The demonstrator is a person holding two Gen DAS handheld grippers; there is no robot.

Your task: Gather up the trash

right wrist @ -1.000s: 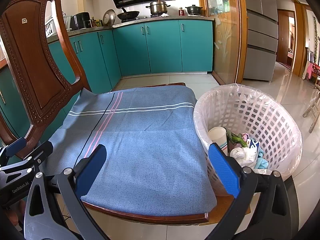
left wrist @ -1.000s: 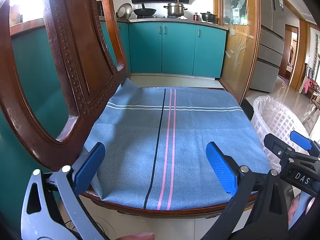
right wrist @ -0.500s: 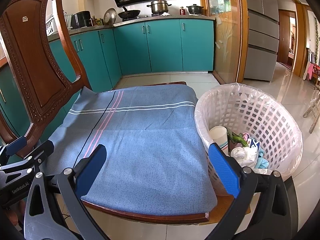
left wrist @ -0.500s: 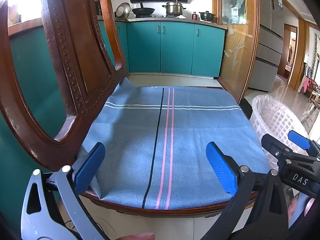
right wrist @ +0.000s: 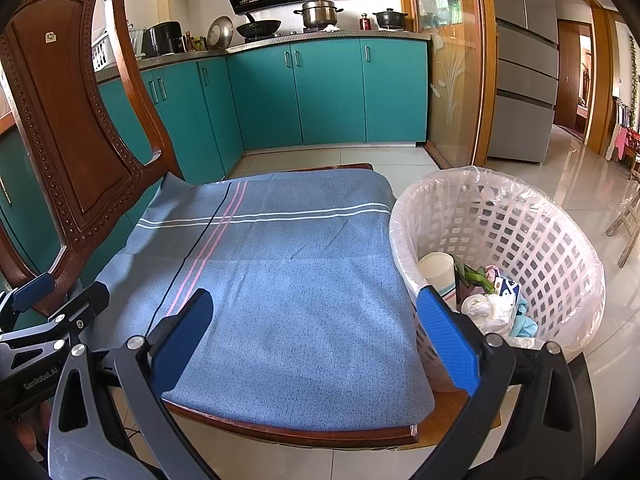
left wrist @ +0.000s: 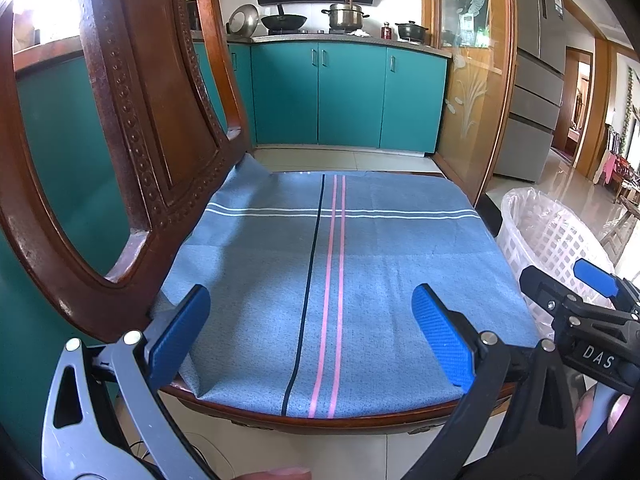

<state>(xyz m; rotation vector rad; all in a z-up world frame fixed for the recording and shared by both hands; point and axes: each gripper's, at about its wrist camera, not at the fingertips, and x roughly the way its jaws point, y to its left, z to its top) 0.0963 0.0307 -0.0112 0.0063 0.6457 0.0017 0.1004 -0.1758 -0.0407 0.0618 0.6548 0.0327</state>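
Trash (right wrist: 486, 300), a paper cup, wrappers and greens, sits inside the lined white basket (right wrist: 552, 248) beside the cloth-covered chair (right wrist: 280, 280); left gripper (left wrist: 316, 336) and right gripper (right wrist: 320, 340) hover spread, empty, seemingly finished.

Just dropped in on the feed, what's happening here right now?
Trash pickup on a chair. Both grippers are open and hold nothing: the left gripper and the right gripper hover over the near edge of the blue cloth on the chair seat. No trash shows on the cloth. The lined white basket beside the chair holds a paper cup, wrappers and greens.
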